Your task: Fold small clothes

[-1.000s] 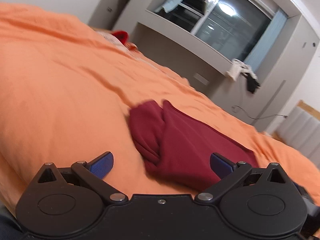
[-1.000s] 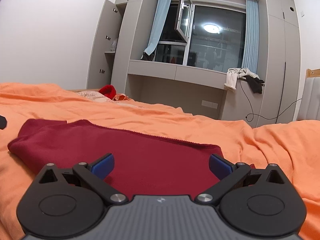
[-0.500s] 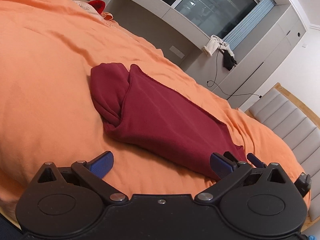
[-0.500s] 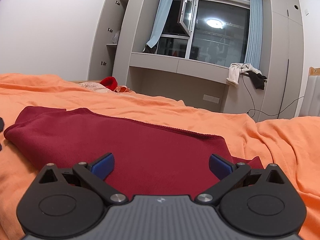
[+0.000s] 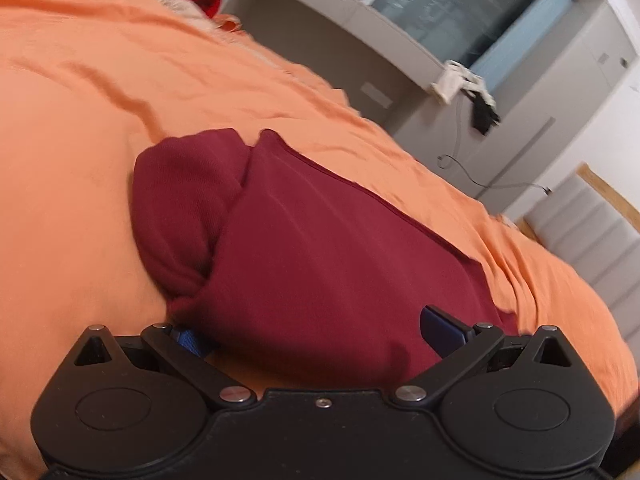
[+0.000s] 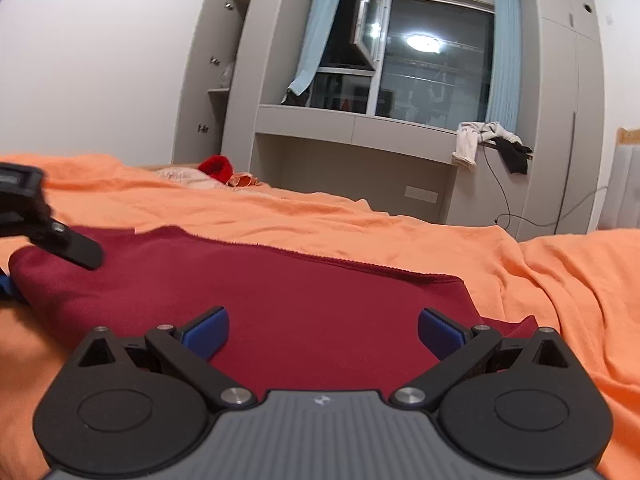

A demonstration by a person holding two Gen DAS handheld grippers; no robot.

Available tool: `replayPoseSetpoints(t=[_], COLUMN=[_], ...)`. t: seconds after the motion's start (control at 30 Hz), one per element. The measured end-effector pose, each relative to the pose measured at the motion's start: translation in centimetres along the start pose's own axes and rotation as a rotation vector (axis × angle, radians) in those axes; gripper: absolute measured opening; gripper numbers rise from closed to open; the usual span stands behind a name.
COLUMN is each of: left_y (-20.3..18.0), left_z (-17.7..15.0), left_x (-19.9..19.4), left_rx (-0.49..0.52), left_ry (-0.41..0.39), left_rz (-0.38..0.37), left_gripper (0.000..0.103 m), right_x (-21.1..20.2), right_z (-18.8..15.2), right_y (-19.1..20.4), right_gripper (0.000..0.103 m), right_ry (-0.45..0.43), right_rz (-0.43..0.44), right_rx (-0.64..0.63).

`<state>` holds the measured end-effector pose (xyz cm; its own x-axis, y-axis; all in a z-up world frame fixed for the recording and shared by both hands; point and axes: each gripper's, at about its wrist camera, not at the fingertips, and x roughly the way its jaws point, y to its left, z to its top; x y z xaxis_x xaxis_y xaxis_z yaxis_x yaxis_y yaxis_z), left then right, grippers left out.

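One dark red garment [image 5: 332, 264] on the orange bedspread [image 5: 80, 168], folded flat, with a bunched roll of its own fabric at its 9 o'clock end in the left wrist view.

Left gripper [image 5: 316, 334]: jaws spread wide, straddling the garment's near edge. Two blue pads: the 3 o'clock pad [image 5: 440, 330] sits over the cloth, the 9 o'clock one is half hidden under the fabric edge. Nothing pinched.

Right gripper [image 6: 322, 332]: jaws wide too, both blue pads [image 6: 206, 334] visible, hovering low over the garment [image 6: 280, 300]; contact with the cloth can't be judged. Left gripper's fingertip shows at 9 o'clock in the right view, at the garment's far end.

Background: one window [image 6: 424, 68] at 12 o'clock, two light blue curtains [image 6: 506, 52], one red item [image 6: 216, 167] at the far bed edge at 10 o'clock, one white cloth [image 6: 474, 138] and one black cloth [image 6: 514, 156] draped on the ledge at 2 o'clock.
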<state>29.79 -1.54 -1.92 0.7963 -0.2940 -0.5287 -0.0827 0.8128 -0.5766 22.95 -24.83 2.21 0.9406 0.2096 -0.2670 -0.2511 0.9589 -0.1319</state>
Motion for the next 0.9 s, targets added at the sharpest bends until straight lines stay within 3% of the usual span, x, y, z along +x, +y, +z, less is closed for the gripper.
replayPoseSetpoints(t=[0.13,0.37,0.63,0.9], left_y=[0.3,0.0,0.2,-0.1], left_z=[1.0,-0.7,-1.1,-1.4], left_x=[1.4,0.7,0.4,0.4], left_rx=[-0.043,0.082,0.104,0.125], left_ry=[-0.025,-0.070,-0.073,-0.073], left_rz=[0.008,0.009,0.019,0.030], left_gripper=[0.102,0.102,0.102,0.102], right_x=[0.2,0.5,0.1,0.2], right_z=[0.0,-1.4,-2.3,-2.4], right_y=[0.7,2.3,4.2,4.5], right_gripper=[0.103,0.103,0.103,0.103], right_ry=[0.002,0.023,-0.017,-0.018], right_rz=[0.008,0.004,-0.059,-0.058], right_rx=[-0.006,-0.091,-0.178,-0.178])
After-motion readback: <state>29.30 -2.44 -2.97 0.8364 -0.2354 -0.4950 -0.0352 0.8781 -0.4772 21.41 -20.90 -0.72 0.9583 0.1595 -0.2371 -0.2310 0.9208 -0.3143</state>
